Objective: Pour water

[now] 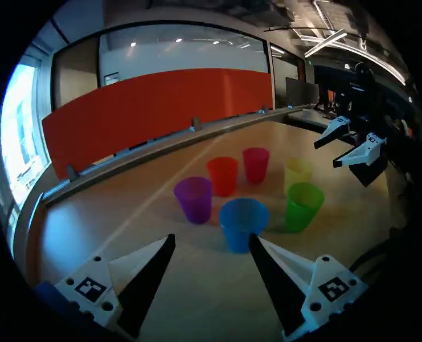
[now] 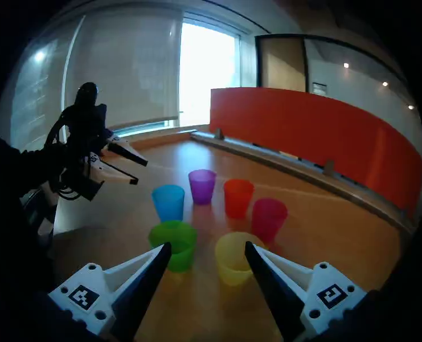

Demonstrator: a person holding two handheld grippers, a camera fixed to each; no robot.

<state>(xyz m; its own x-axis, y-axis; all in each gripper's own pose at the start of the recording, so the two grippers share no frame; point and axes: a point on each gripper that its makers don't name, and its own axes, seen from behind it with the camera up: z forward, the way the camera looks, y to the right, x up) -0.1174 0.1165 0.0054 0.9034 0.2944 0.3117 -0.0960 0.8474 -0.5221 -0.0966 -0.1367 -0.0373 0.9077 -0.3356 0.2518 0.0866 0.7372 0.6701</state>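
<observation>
Several plastic cups stand in a ring on the wooden table [image 1: 171, 285]: blue [image 1: 242, 223], purple [image 1: 194, 198], orange-red [image 1: 222, 175], pink [image 1: 255, 164], yellow [image 1: 297, 172] and green [image 1: 303, 205]. My left gripper [image 1: 211, 245] hangs open just short of the blue cup, fingers spread, nothing between them. In the right gripper view the same cups appear: green [image 2: 174, 244], yellow [image 2: 235, 257], blue [image 2: 168, 202], purple [image 2: 202, 186], orange-red [image 2: 237, 197], pink [image 2: 268, 219]. My right gripper [image 2: 206, 249] is open, above and behind the green and yellow cups. Whether any cup holds water is unclear.
A long orange-red divider panel [image 1: 154, 111] runs along the table's far edge on a grey rail. A bright window [image 2: 208, 74] lies beyond. The other gripper [image 1: 353, 145] hovers at the right in the left gripper view, and the other gripper [image 2: 111, 159] with a dark sleeve at the left in the right gripper view.
</observation>
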